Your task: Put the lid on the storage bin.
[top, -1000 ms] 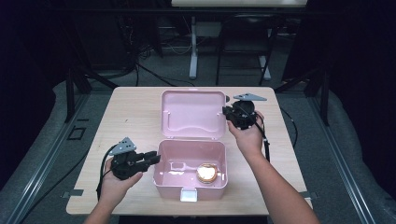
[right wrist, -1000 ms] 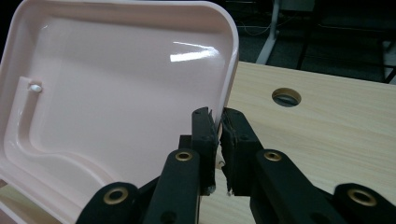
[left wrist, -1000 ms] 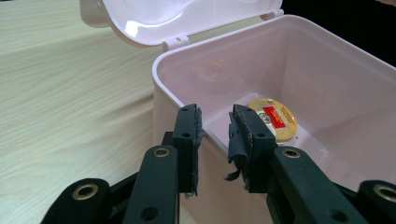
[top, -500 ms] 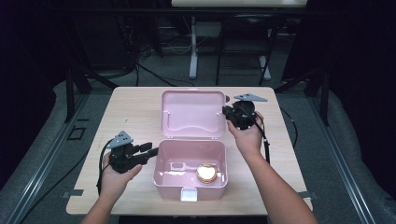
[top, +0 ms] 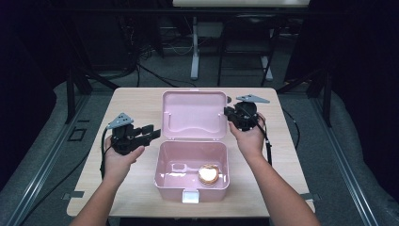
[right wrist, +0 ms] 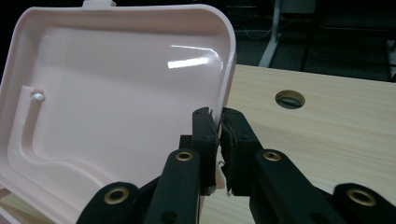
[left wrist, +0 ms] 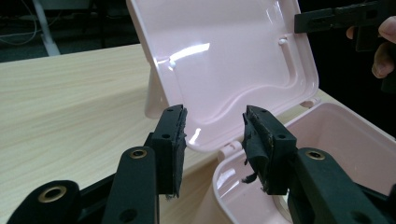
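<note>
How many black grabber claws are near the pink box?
2. The left gripper hangs open beside the pink box, on its left. The right gripper pinches the right edge of the raised lid.

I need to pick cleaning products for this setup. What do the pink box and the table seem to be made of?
The pink box and its lid look like glossy moulded plastic: bright highlights on smooth walls, rounded corners. The table looks like pale wood or wood-look laminate with a matte finish, judging by its fine straight grain; which one I cannot tell.
</note>
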A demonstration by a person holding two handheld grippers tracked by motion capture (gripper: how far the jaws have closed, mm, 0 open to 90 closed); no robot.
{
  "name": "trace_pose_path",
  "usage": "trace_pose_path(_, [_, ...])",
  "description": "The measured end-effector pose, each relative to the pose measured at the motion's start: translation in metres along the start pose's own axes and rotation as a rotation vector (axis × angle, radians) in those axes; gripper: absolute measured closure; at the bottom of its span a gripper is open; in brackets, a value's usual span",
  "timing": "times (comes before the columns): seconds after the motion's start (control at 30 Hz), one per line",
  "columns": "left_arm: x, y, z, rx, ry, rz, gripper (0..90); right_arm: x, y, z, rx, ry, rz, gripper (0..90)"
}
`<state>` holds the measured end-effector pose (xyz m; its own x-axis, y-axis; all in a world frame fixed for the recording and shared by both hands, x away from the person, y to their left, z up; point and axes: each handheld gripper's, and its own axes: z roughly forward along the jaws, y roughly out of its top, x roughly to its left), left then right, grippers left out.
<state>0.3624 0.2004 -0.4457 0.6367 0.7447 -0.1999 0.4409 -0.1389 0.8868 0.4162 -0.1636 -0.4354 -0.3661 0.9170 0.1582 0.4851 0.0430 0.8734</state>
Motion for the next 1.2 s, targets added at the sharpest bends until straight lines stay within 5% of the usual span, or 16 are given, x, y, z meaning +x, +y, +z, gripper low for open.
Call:
trace_pose_path(0.57, [0.011,0.038,0.029,-0.025,0.06,-0.008,58.9,0.001,0.0,-0.001,-0.003,0.006,-0.012,84.1])
trace_pose_path(0.87, [0.016,0.042,0.04,-0.023,0.134,-0.015,60.3,0.001,0.0,-0.002,-0.008,0.01,-0.011,84.1])
trace_pose_path(1.2, [0.027,0.047,0.048,-0.001,0.149,-0.041,65.1,0.002,0.0,-0.004,-0.015,0.015,-0.016,84.3])
